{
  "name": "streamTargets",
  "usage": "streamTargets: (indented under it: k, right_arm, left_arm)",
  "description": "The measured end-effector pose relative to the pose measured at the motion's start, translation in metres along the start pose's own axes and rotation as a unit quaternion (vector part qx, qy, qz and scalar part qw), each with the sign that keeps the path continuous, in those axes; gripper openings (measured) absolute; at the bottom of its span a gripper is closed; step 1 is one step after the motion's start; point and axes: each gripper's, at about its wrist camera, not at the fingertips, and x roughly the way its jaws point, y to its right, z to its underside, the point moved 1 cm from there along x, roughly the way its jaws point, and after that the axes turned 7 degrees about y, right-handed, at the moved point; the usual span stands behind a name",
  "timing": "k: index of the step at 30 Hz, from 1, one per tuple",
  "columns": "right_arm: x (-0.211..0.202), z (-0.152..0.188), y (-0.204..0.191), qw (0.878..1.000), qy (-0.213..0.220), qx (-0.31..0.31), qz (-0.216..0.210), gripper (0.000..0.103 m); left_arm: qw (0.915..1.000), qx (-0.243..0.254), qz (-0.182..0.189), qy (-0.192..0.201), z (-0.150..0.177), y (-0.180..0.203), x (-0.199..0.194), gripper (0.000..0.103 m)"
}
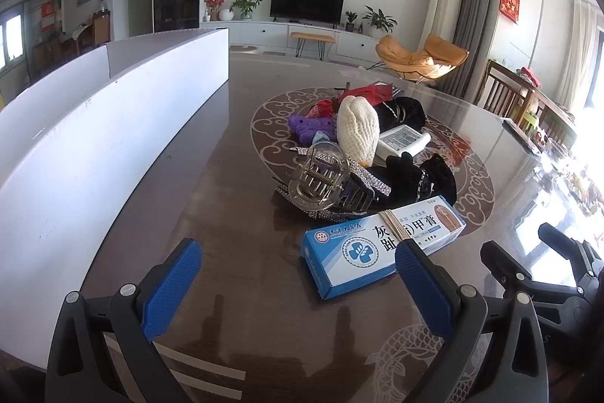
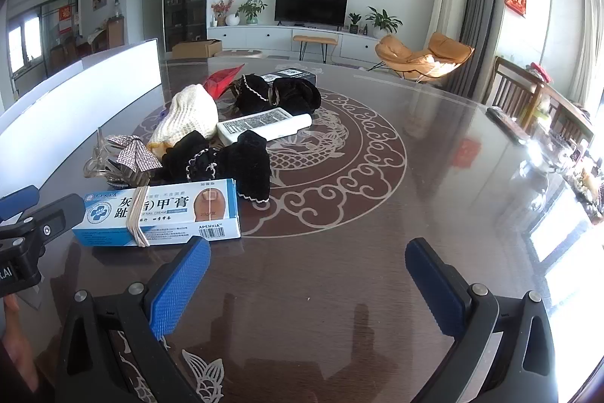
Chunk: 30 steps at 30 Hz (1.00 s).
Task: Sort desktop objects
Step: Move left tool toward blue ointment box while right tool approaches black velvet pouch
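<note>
A heap of small things lies on the dark round table (image 1: 234, 221). Nearest is a blue and white cream box (image 1: 377, 244) with a rubber band around it, also in the right wrist view (image 2: 158, 214). Behind it lie a clear hair claw (image 1: 321, 176), a rhinestone clip (image 2: 132, 153), black velvet gloves (image 2: 226, 161), a cream knitted glove (image 1: 356, 129), a white tube (image 2: 264, 125), purple pieces (image 1: 309, 127) and a red item (image 2: 222, 78). My left gripper (image 1: 298, 289) is open and empty, just before the box. My right gripper (image 2: 307, 289) is open and empty, right of the box.
A long white box (image 1: 113, 138) with a divider stands along the table's left side. A black box (image 2: 290, 74) lies behind the heap. A remote (image 2: 506, 127) and glassware (image 2: 558, 153) sit at the right edge. Wooden chairs (image 1: 502, 93) stand beyond.
</note>
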Motion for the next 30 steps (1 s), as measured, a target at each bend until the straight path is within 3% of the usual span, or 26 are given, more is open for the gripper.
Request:
streamTargets:
  k: [25, 30]
  right_arm:
    - [0.005, 0.001, -0.002, 1.000, -0.013, -0.001, -0.009, 0.103]
    - [0.011, 0.001, -0.003, 0.999, -0.029, -0.005, -0.015, 0.103]
  left_arm:
    - [1.0000, 0.000, -0.006, -0.004, 0.001, -0.003, 0.001, 0.103]
    - [0.9995, -0.027, -0.019, -0.005, 0.000, -0.017, -0.001, 0.103]
